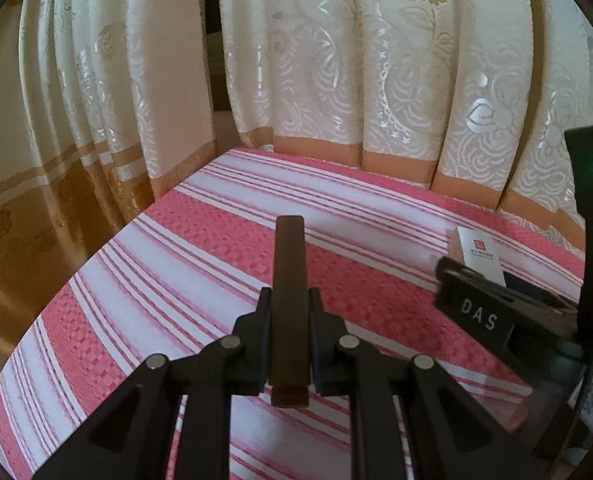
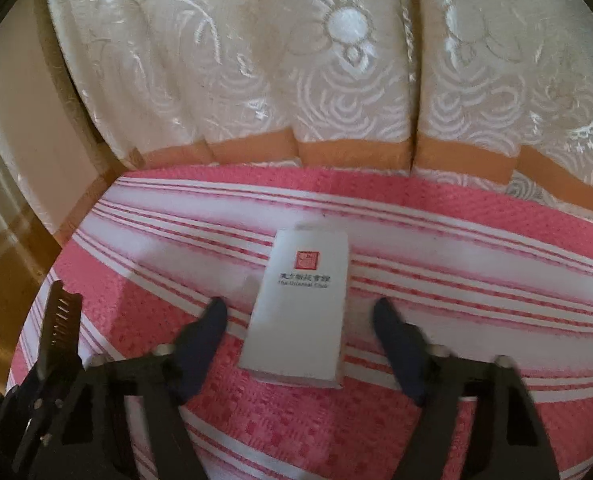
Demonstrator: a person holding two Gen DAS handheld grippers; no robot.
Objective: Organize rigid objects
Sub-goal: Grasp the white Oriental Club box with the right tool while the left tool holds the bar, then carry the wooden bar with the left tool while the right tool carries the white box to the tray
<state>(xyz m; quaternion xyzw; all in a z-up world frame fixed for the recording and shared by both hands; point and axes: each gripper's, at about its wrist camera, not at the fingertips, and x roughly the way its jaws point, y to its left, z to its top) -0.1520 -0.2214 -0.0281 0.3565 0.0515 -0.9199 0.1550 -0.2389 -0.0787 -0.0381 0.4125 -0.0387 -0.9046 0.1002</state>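
1. two grippers work over a pink and white striped cloth (image 1: 176, 264), with cream patterned curtains (image 1: 316, 80) hanging behind it.
2. the left gripper (image 1: 290, 300) is clamped tight on a dark brown flat bar (image 1: 290, 264), which sticks out forward past the fingertips and is held above the cloth.
3. the right gripper (image 2: 300, 312) has its jaws apart, one dark fingertip on each side of a white box (image 2: 300, 312); a gap shows between each pad and the box, so nothing is gripped.
4. the white box lies flat on the cloth, bearing a small red square mark and dark lettering, its far end pointing toward the curtains.
5. in the left wrist view, the white box (image 1: 480, 252) sits at the right side of the cloth, with the right gripper (image 1: 448, 272) just in front of it.
6. in the right wrist view, a black toothed part (image 2: 62, 320) shows at the left edge; what it belongs to cannot be told.
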